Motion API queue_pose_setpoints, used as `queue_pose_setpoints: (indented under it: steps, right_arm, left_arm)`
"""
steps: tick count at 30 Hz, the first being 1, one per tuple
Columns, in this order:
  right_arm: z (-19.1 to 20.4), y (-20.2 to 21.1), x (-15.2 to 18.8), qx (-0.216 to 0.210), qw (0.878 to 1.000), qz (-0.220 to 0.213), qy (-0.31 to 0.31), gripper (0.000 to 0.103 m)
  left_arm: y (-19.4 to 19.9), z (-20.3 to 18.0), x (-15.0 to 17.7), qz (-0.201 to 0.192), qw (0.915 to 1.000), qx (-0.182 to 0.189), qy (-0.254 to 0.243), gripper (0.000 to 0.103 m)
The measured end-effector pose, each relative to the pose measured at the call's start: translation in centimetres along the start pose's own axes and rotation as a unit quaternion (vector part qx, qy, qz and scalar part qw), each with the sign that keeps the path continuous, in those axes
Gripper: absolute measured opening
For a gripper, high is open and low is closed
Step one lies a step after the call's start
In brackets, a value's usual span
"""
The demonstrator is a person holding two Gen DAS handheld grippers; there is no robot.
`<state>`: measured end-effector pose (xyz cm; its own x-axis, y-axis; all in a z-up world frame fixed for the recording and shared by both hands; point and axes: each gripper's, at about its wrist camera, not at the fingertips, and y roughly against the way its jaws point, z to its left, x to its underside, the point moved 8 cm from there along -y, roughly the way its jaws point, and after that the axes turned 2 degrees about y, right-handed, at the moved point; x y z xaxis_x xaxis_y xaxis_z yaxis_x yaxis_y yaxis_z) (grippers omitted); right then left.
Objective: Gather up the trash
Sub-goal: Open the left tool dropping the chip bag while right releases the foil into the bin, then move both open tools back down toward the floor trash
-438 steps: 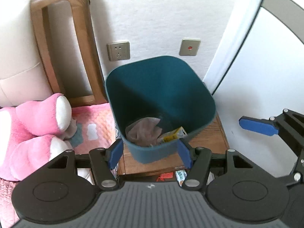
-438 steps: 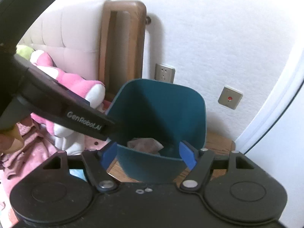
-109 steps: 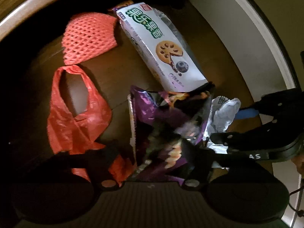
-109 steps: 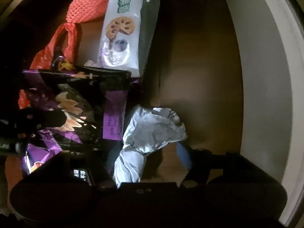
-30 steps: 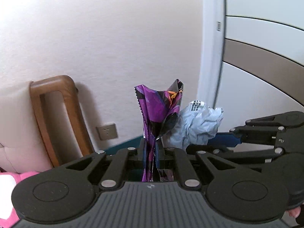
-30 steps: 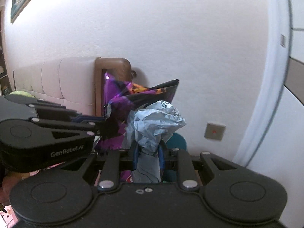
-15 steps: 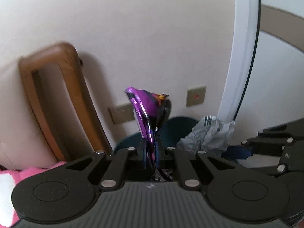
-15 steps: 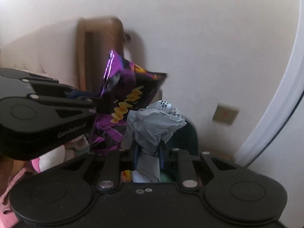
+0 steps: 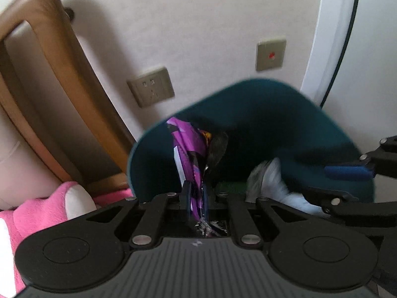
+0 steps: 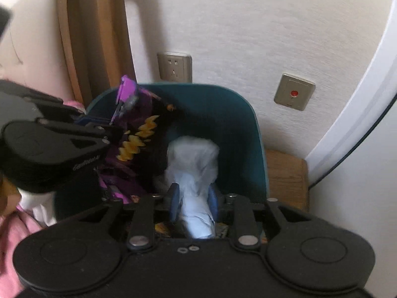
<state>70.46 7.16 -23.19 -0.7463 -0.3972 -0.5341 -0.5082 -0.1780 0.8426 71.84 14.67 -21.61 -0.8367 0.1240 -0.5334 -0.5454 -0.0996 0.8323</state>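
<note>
One teal bin (image 10: 250,134) fills mid-frame. The left gripper (image 9: 196,196) pinches one purple snack wrapper (image 9: 188,154) over the bin's mouth. The right gripper (image 10: 193,198) (jaws just easing apart) brackets one crumpled white wrapper (image 10: 193,164), pads apparently touching. Two wall plates: a socket (image 10: 175,67) above the bin and a switch (image 10: 294,92) at right.

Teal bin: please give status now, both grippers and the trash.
Left gripper shut on purple snack bag, over teal bin. Right gripper has just been opening, crumpled white wrapper between its jaws above the bin. Nothing in the way.
</note>
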Motion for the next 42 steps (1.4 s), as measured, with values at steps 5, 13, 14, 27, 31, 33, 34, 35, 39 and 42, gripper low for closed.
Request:
queue_pose_setpoints:
  steps: [5,13,14,27,31,33,34,35,39,42]
  right_arm:
    - [0.5,-0.9,0.5,0.017,0.999,0.015,0.035,0.032]
    - [0.4,-0.4,1.2,-0.001,1.0,0.008,0.021,0.04]
    - [0.2,-0.3,1.2,-0.003,1.0,0.006,0.019,0.041]
    - [-0.1,7.6,1.5,-0.049,0.996,-0.067,0.012,0.05]
    - [-0.4,10.6,2.3,-0.061,0.994,-0.092,0.008,0.051]
    - [-0.6,12.0,2.9,-0.065,0.992,-0.103,0.009,0.051]
    - [-0.8,12.6,3.2,-0.067,0.992,-0.109,0.01,0.052]
    - [-0.9,13.2,3.5,-0.068,0.991,-0.114,0.01,0.052]
    - [-1.5,15.5,5.0,-0.075,0.988,-0.136,0.002,0.054]
    - [-2.1,16.7,6.4,-0.077,0.986,-0.151,-0.006,0.057]
  left_arm:
    - [-1.4,0.0,0.7,0.029,0.9995,0.003,-0.009,0.011]
    - [-2.2,0.0,1.7,0.043,0.9989,0.02,0.0,0.04]
    - [-2.0,0.0,1.7,0.039,0.999,0.023,0.002,0.051]
    - [7.2,-0.4,2.1,-0.037,0.9981,0.039,0.03,0.059]
    - [10.5,-0.9,2.8,-0.058,0.9974,0.028,0.032,0.059]
    - [12.3,-1.2,3.3,-0.07,0.9966,0.026,0.036,0.059]
    - [13.1,-1.4,3.6,-0.075,0.9962,0.023,0.037,0.059]
    - [14.0,-1.5,3.9,-0.08,0.9958,0.023,0.04,0.059]
    - [16.8,-2.4,5.4,-0.094,0.9939,0.024,0.052,0.059]
    - [18.7,-3.4,6.8,-0.102,0.9926,0.028,0.06,0.06]
